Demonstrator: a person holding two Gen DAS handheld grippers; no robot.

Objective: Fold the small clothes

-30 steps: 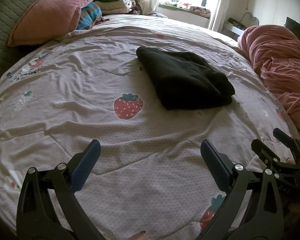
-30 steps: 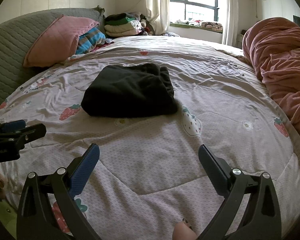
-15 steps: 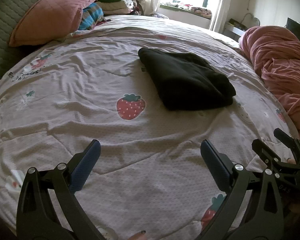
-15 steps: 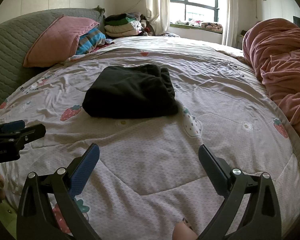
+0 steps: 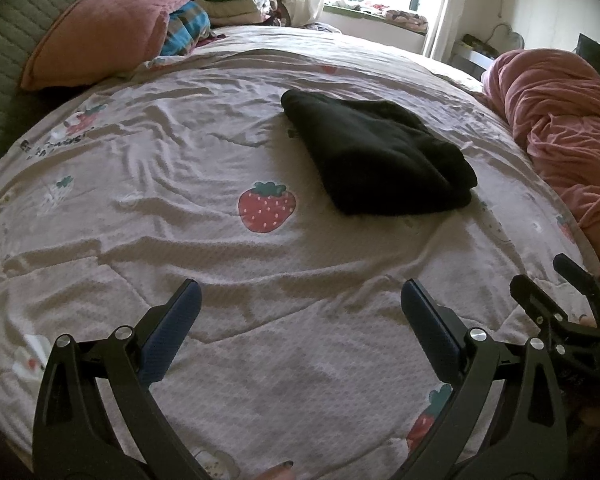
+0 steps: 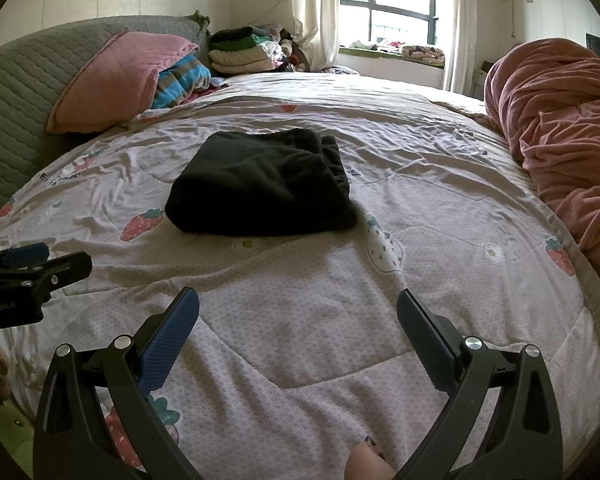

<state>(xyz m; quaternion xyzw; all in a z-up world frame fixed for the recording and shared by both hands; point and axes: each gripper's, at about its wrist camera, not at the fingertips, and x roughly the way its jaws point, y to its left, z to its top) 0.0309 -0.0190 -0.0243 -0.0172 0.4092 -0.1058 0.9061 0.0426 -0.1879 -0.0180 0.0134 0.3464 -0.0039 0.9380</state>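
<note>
Both tongs are spread wide and pinch nothing. From its own camera, the left gripper (image 5: 300, 304) fills the bottom of the frame, its blue-padded fingers (image 5: 172, 332) raised over a strawberry-print quilt (image 5: 220, 264); the right gripper (image 5: 572, 304) shows at the lower right edge of that frame. From the right wrist camera, the right gripper (image 6: 298, 312) sits low in the frame in the same way, and the left gripper (image 6: 32, 264) shows at the left edge, its jaws also apart.

A folded black garment (image 5: 376, 160) lies flat on the quilt, centre-right of the left frame and centre of the right frame (image 6: 260, 184), well apart from both grippers. A pink pillow (image 6: 120, 80) leans at upper left, a stack of folded clothes (image 6: 244, 52) sits behind it, and a bunched pink blanket (image 6: 560, 120) fills the right side.
</note>
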